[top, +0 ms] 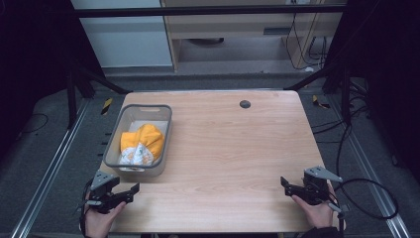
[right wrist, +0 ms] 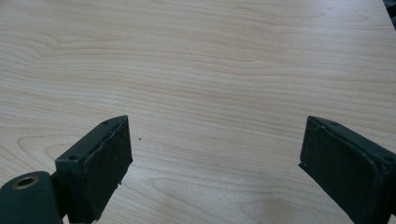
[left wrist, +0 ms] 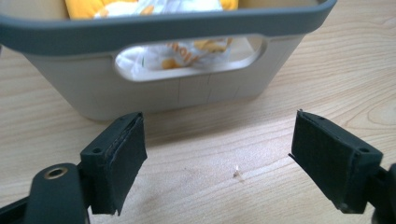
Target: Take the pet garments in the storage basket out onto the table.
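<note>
A grey plastic basket (top: pixel 124 119) stands on the left part of the wooden table (top: pixel 233 144). Inside it lies a bundle of orange and white printed cloth (top: pixel 141 143). My left gripper (top: pixel 130 191) rests at the table's front left corner, just in front of the basket, open and holding nothing. In the left gripper view the basket wall (left wrist: pixel 93 93) with its handle slot rises close ahead, and the cloth (left wrist: pixel 182 53) shows through the slot. My right gripper (top: pixel 286 184) sits near the front right corner, open over bare wood (right wrist: pixel 210 70).
A small dark round cap (top: pixel 244 104) sits in the tabletop near the far edge. A tiny pale crumb (left wrist: pixel 237 172) lies on the wood between the left jaws. Cables (top: pixel 366 193) trail off the table's right side, and metal rails run along the floor.
</note>
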The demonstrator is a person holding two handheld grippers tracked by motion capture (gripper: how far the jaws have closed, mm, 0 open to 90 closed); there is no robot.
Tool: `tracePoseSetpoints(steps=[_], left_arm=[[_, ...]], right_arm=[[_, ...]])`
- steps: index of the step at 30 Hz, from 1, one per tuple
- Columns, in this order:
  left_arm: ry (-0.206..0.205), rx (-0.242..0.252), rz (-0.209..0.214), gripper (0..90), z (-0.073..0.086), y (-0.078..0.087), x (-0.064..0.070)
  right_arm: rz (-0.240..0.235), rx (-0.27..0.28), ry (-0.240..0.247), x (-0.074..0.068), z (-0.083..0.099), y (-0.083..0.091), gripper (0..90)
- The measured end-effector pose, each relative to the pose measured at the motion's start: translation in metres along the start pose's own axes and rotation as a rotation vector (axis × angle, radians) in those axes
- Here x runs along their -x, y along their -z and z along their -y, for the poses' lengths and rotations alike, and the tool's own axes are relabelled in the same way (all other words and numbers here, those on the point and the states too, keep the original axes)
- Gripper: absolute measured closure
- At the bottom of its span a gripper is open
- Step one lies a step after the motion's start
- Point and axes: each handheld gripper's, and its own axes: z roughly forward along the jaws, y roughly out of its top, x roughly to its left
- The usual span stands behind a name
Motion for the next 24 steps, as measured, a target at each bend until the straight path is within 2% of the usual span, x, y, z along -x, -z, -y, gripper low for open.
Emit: tracePoseSetpoints(steps=[8,14,24], left_arm=[[0.011,0.048,0.004,20.4,-0.005,0.010,0.001],[0.029,0.060,0.020,20.7,-0.008,0.017,-0.001],[0.020,0.073,0.045,21.5,-0.014,0.026,0.005]], right_arm=[[0.000,0.000,-0.001,0.001,0.001,-0.001,9.0],[-0.002,0.015,-0.004,0.000,0.000,0.001,9.7],[-0.013,0.012,0.006,-0.002,0.001,0.001,9.8]])
